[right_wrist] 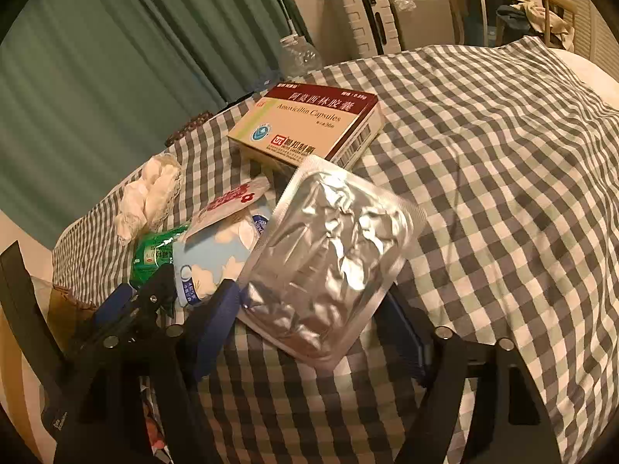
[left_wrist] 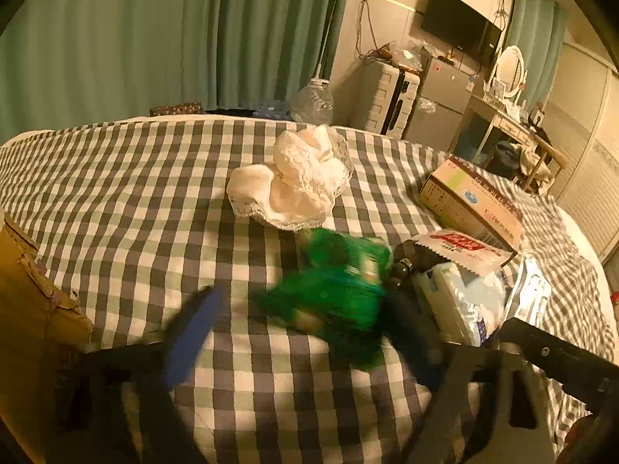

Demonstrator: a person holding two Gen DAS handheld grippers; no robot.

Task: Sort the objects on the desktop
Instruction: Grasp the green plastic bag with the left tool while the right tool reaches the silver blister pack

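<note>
A green packet [left_wrist: 340, 290], blurred, lies on the checked cloth [left_wrist: 154, 178] between the fingers of my left gripper [left_wrist: 309, 301]. The blue left pad [left_wrist: 197, 328] stands clear of the packet, so that gripper is open. In the right wrist view a silver foil pouch [right_wrist: 329, 255] sits between the fingers of my right gripper [right_wrist: 313, 301], and both blue pads meet its side edges. That view also shows the left gripper [right_wrist: 143, 290] beside the green packet [right_wrist: 154, 251]. A blue-and-white tissue pack [right_wrist: 216, 255] and a red-and-white sachet [right_wrist: 232, 201] lie between the two.
A medicine box [right_wrist: 305, 123] rests behind the pouch. A white lace cloth [left_wrist: 294, 181] lies mid-table. A cardboard box [left_wrist: 35, 301] stands at the left edge, and a clear plastic bottle [left_wrist: 312, 100] stands beyond the far edge. Dark beads [left_wrist: 402, 266] lie by the tissue pack.
</note>
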